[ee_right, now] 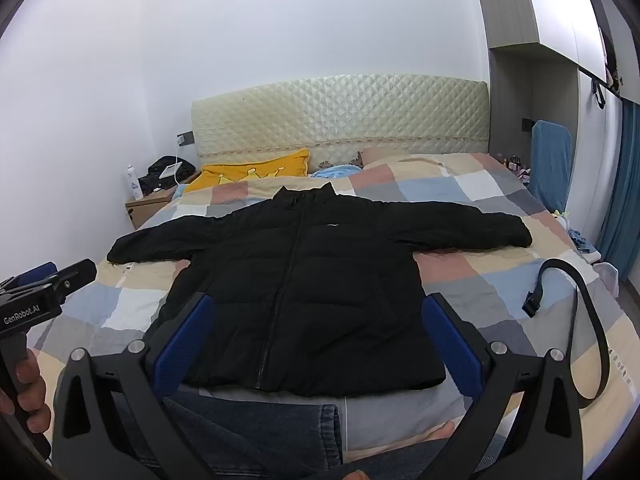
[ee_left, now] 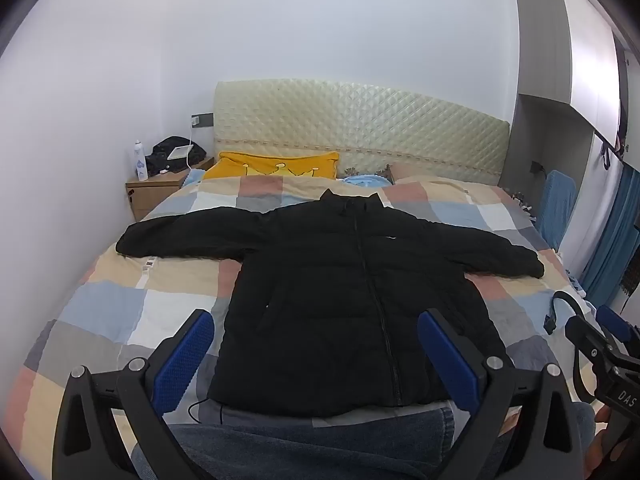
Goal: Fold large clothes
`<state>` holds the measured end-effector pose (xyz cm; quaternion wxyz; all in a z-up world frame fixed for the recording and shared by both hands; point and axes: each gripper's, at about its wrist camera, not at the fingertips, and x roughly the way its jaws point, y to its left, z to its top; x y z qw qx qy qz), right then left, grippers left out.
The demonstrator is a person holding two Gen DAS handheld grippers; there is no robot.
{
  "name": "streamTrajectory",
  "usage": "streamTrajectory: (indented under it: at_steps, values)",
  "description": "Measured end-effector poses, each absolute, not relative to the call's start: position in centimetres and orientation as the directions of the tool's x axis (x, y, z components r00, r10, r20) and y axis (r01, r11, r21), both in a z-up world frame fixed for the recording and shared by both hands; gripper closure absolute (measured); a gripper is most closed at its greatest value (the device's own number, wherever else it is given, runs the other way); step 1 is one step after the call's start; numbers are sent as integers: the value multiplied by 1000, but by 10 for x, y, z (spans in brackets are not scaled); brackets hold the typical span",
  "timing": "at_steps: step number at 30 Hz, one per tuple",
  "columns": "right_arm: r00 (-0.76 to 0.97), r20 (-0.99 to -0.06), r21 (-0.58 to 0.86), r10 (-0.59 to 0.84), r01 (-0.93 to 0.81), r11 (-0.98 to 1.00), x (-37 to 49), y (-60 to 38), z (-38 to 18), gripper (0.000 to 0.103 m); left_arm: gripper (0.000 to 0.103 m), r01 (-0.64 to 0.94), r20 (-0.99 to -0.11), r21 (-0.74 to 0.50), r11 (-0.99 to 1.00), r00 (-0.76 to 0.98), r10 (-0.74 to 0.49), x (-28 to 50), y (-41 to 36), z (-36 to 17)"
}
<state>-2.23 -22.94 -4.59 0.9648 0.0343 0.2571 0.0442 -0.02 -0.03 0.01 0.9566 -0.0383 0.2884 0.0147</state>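
Left wrist view: black puffer jacket (ee_left: pixel 352 296) lies flat, zipped, sleeves spread, mid-bed on checked quilt (ee_left: pixel 120 312), w/ left gripper (ee_left: pixel 316 354) & right gripper (ee_right: pixel 316 344) both spread wide, empty, near jacket's hem.

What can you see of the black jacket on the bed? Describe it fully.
The black jacket is a puffy, quilted piece lying flat and front-up on the checked bedspread. Its zip runs closed from hem to stand-up collar, a small white mark sits on the chest, and both sleeves spread out sideways. The hem lies nearest the camera, the collar toward the headboard. Nothing grips it; only the bedspread touches it.
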Motion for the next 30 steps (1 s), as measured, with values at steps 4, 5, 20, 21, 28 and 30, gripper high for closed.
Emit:
streamTrajectory:
  at_steps: [4,5,20,21,28,30]
  values:
    - [855,-508,91,100,-62,994,-22,-229,-46,0,0,-51,-556,-67,996,831,5,-1,1,0]
    - [856,-507,93,101,-62,994,-22,-230,-46,0,0,-55,-554,-66,996,832,9,-2,1,1]
    - [859,-507,83,75,-38,996,-24,-236,-48,0,0,-70,-557,-40,997,830,36,-5,-5,-1]
    - [858,-509,75,68,-35,997,-23,-235,-47,0,0,-79,-556,-46,996,830,40,-5,-3,0]
    - [857,-511,73,65,-32,997,-25,-235,-49,0,0,-76,-553,-39,996,832,42,-6,-3,1]
    - [858,-511,67,54,-22,997,-26,-235,-49,0,0,-72,-556,-39,997,830,38,-6,-3,0]
